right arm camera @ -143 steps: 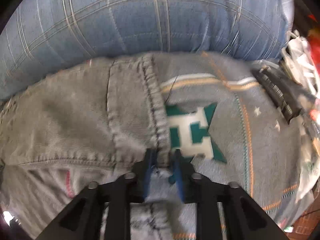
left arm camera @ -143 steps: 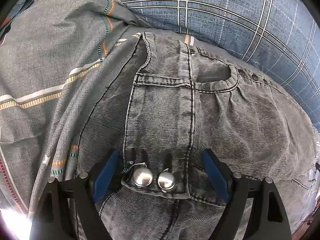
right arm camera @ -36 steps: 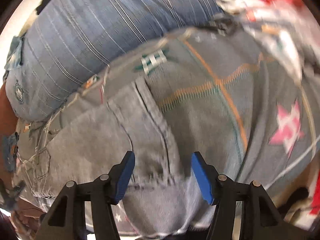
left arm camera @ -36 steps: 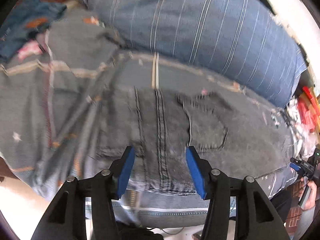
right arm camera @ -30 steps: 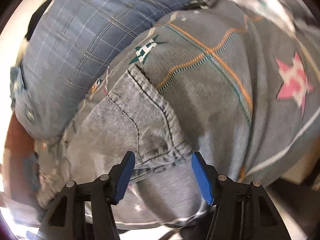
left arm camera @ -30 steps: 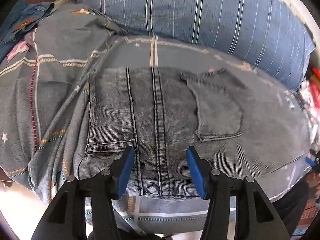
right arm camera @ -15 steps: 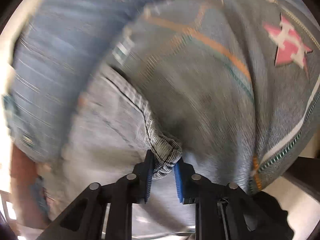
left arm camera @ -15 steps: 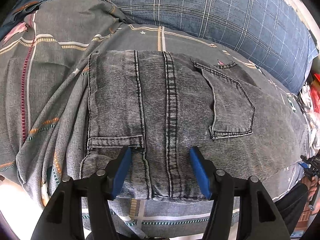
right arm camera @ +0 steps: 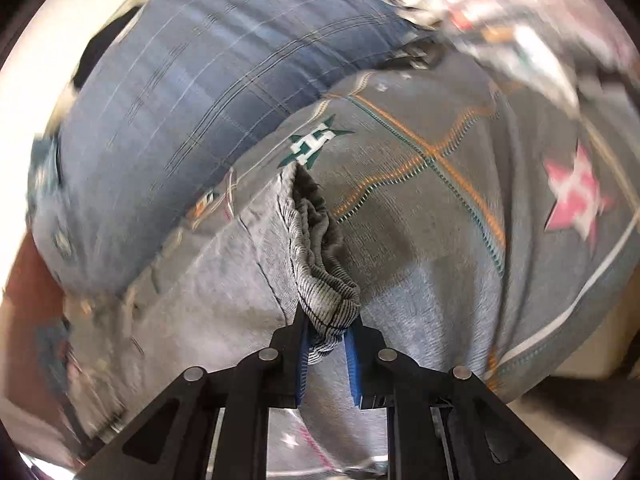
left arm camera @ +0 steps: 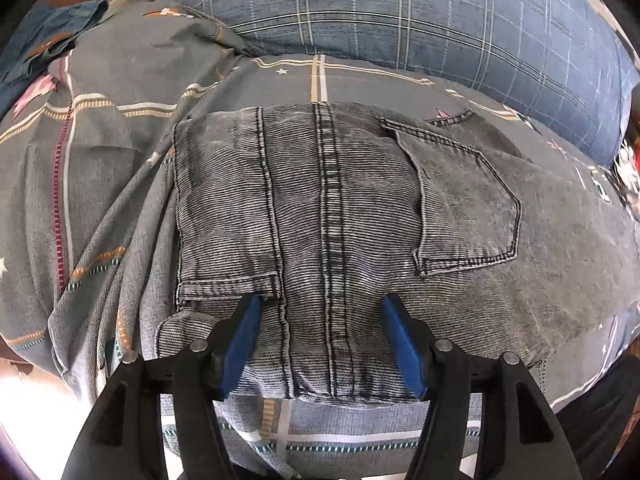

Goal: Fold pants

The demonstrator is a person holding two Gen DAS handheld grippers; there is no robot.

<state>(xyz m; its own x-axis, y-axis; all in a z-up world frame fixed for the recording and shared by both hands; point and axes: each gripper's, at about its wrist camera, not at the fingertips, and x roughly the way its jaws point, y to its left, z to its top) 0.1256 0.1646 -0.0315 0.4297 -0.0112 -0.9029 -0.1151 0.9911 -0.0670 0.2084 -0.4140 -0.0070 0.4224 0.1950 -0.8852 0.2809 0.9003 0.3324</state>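
In the left wrist view the pants (left arm camera: 340,216), grey washed denim with dark seams and a back pocket, lie folded flat on the patterned bed cover (left arm camera: 100,152) in front of a blue plaid pillow (left arm camera: 400,12), and the left tool (left arm camera: 324,332) hangs wide open over their near edge, holding nothing. In the right wrist view the right tool (right arm camera: 328,344) is clamped on a bunched end of the pants (right arm camera: 320,248), lifting it slightly off the cover; the thick, limp denim looks fairly heavy, so seams and hems probably give the firmest hold.
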